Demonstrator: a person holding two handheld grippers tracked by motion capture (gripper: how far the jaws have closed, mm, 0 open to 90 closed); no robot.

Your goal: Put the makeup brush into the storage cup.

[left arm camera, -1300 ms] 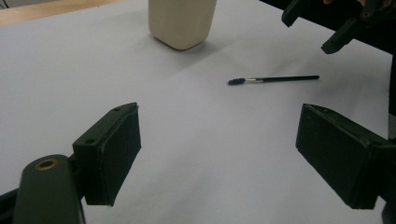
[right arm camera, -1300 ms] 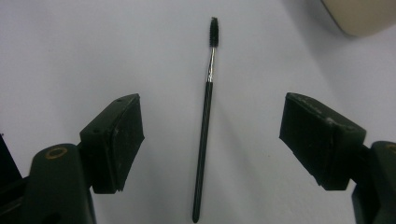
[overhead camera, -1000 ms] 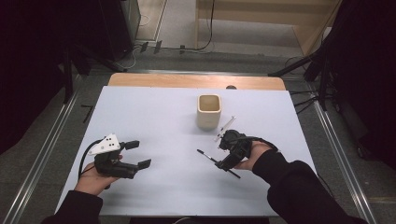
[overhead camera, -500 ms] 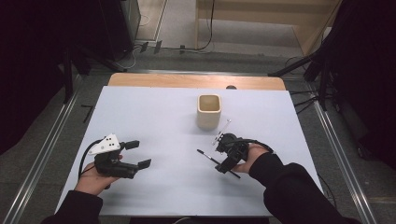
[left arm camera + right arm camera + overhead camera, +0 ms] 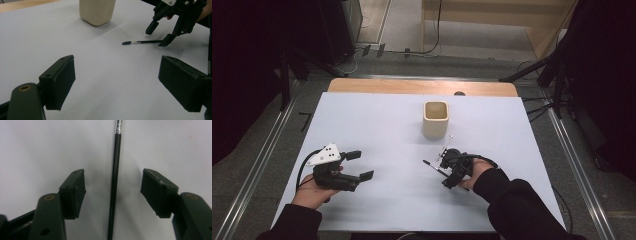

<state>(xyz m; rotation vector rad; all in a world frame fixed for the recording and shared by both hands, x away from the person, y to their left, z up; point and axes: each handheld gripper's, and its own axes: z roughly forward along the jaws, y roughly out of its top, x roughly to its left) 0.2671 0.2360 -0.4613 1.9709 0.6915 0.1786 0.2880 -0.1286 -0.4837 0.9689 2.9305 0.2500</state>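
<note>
Surface: a pale, matt sheet point(image 5: 377, 125) covers the table; a strip of bare wood point(image 5: 412, 86) shows along its far edge. Grey floor, metal rails, cables and dark stands surround it, with a light wooden unit farther back.

Nearest, left: left gripper point(image 5: 357, 166), black with a grey three-cornered plate on top, held in the person's hand near the front left of the sheet. Jaws spread wide with nothing between them; the flat rectangular pads point(image 5: 61, 82) hang above bare sheet in the left gripper view.

Nearest, right: right gripper point(image 5: 447, 172), black, held in a dark-sleeved hand and pointed down at the sheet. Its jaws have just been closing. They stand apart on either side of the brush, which lies between them untouched; pads point(image 5: 77, 192) clear of the handle on both sides.

Brush point(image 5: 142, 41): thin, straight, glossy black handle, short silver ferrule, small dark tuft. It lies flat on the sheet, right of centre. Long axis runs across the table in the high view, tuft end point(image 5: 426, 162) pointing toward the left gripper.

Farther: cup point(image 5: 435, 119), cream-coloured, matt, squarish with rounded corners, upright, open top, near the brush but apart from it.
</note>
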